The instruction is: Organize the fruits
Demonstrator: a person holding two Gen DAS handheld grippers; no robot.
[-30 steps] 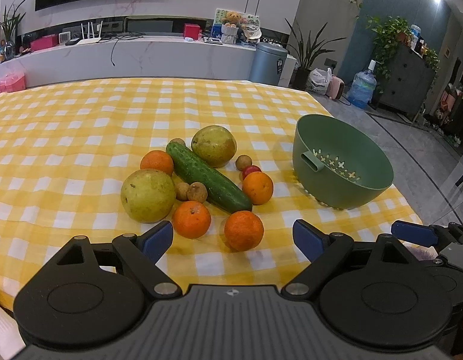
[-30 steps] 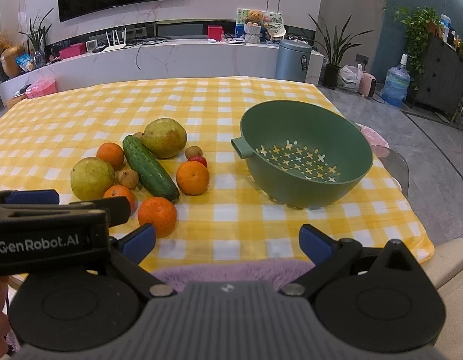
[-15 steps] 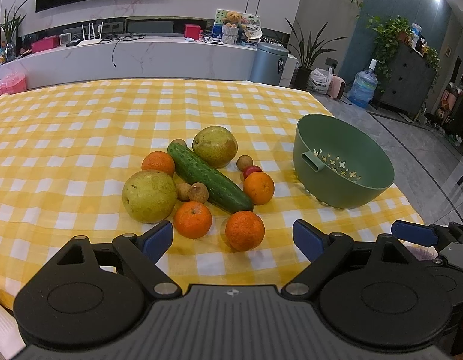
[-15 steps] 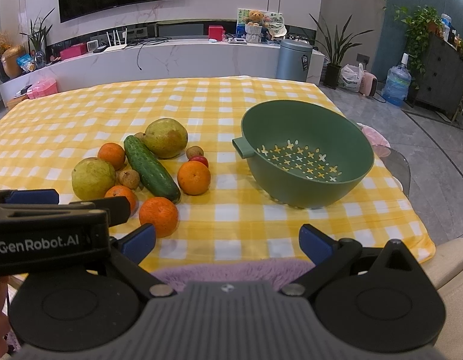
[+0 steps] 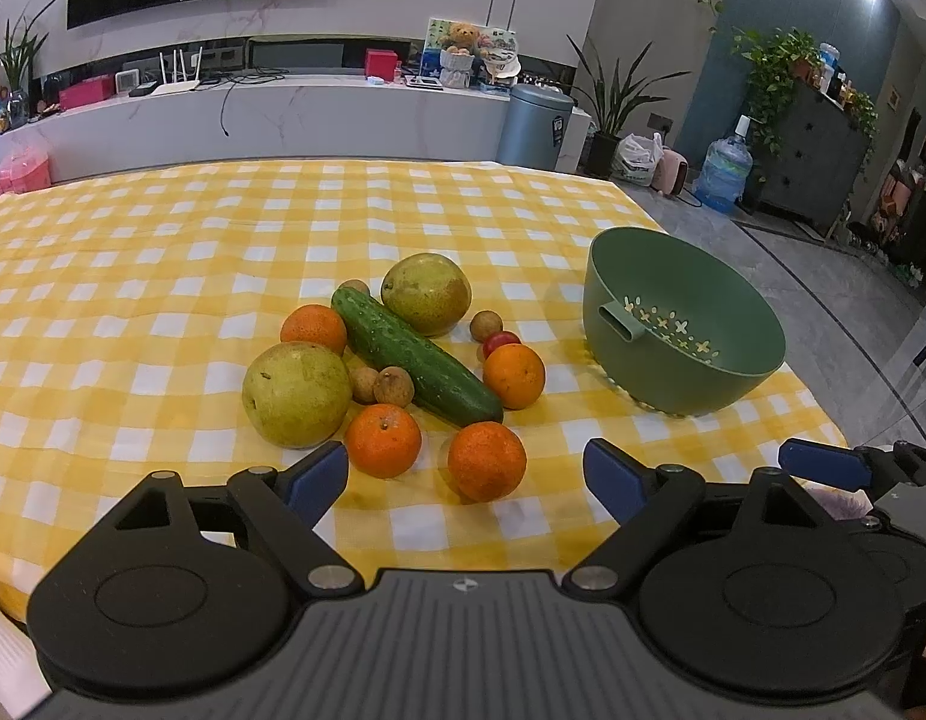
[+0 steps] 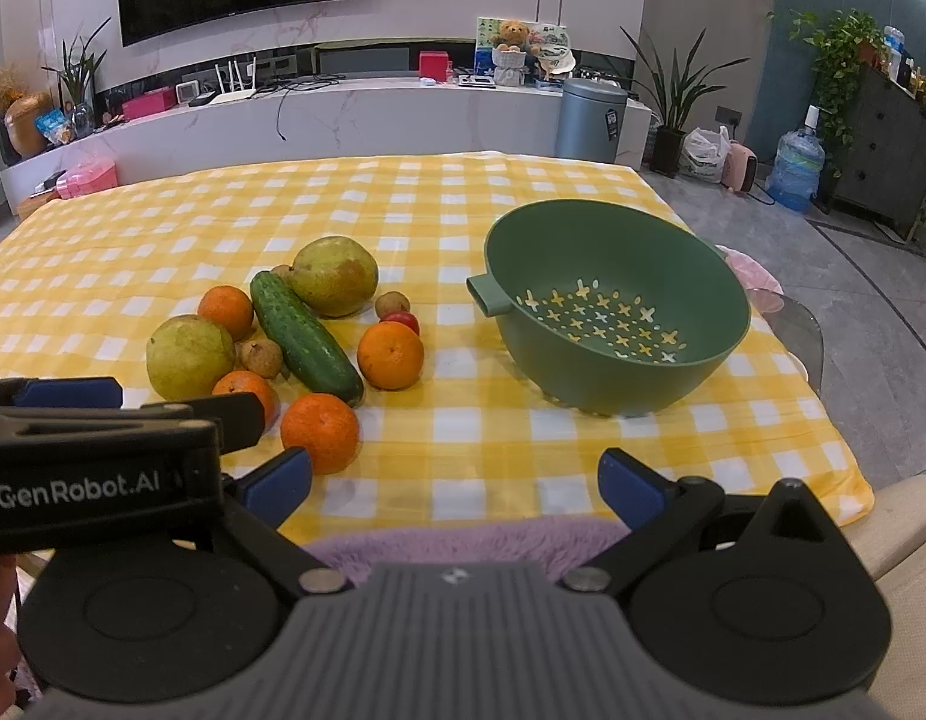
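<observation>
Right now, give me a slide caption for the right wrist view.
Open right gripper faces an empty green colander beside oranges, pears and a cucumber on a yellow checked tablecloth.

Four oranges [image 5: 485, 461], two pears [image 5: 296, 393], one cucumber [image 5: 414, 356], one green colander [image 5: 683, 330], four small brown fruits [image 5: 393, 386], one small red fruit [image 5: 500, 340]

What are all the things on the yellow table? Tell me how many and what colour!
Oranges: four, orange, around the cucumber.
Pears: two, yellow-green, either side of the cucumber.
Cucumber: one, dark green, lying diagonally mid-pile.
Small brown fruits: four or so, tucked among the pile.
Small red fruit: one, behind an orange.
Colander bowl: one, green, empty, right of the fruit.
Tablecloth: one, yellow-white check.
Left gripper: open, empty.
Right gripper: open, empty.
</observation>
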